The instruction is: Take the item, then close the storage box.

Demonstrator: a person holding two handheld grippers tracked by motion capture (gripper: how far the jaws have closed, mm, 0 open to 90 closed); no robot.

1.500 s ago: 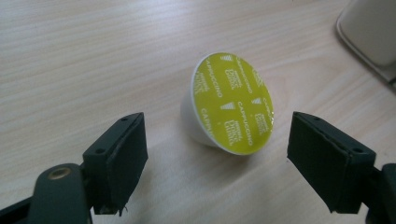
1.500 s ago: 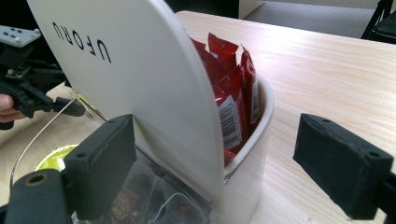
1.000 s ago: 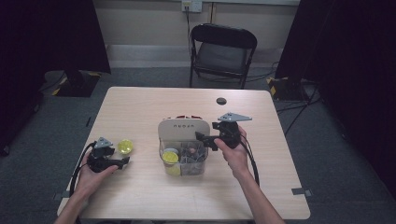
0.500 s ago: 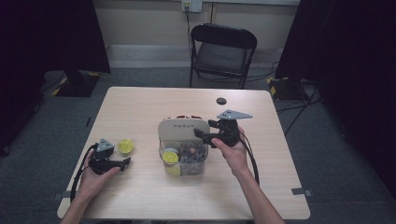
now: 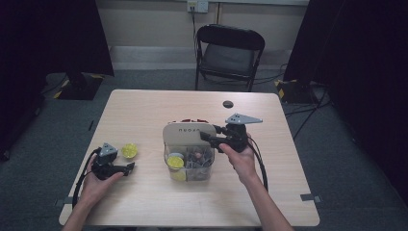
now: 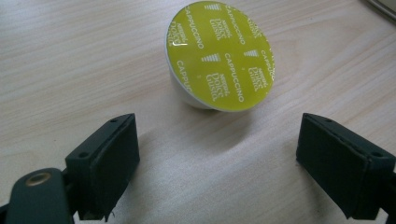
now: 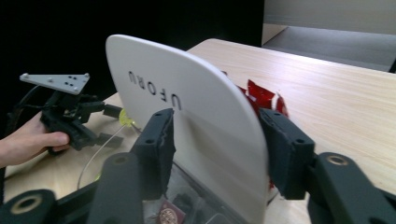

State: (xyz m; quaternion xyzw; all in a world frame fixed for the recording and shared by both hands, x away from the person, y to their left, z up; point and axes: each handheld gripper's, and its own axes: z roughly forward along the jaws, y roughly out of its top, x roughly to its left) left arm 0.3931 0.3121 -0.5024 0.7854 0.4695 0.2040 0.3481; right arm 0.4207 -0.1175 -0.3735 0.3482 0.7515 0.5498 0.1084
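Observation:
A lime-green capsule [image 6: 219, 56] printed "cappuccino" lies on its side on the table [image 5: 144, 110], also seen as a yellow disc [image 5: 129, 150]. My left gripper [image 6: 224, 172] sits just short of it; its jaws have just been opening and stand open with nothing between them. A clear box [image 5: 190, 177] of several capsules stands mid-table with a white upright panel [image 7: 187, 107] marked "UFORU". My right gripper [image 7: 217, 149] has just been closing, and its pads now press on both faces of that panel [image 5: 185, 131].
Red packets [image 7: 261, 95] lie behind the panel. A small black disc [image 5: 228, 104] sits near the table's far edge, and a black folding chair [image 5: 230, 50] stands beyond it. Bare wood stretches left of and in front of the box.
The right gripper's jaws have drawn together onto the white panel. The left hand and the green capsule lie where they were.

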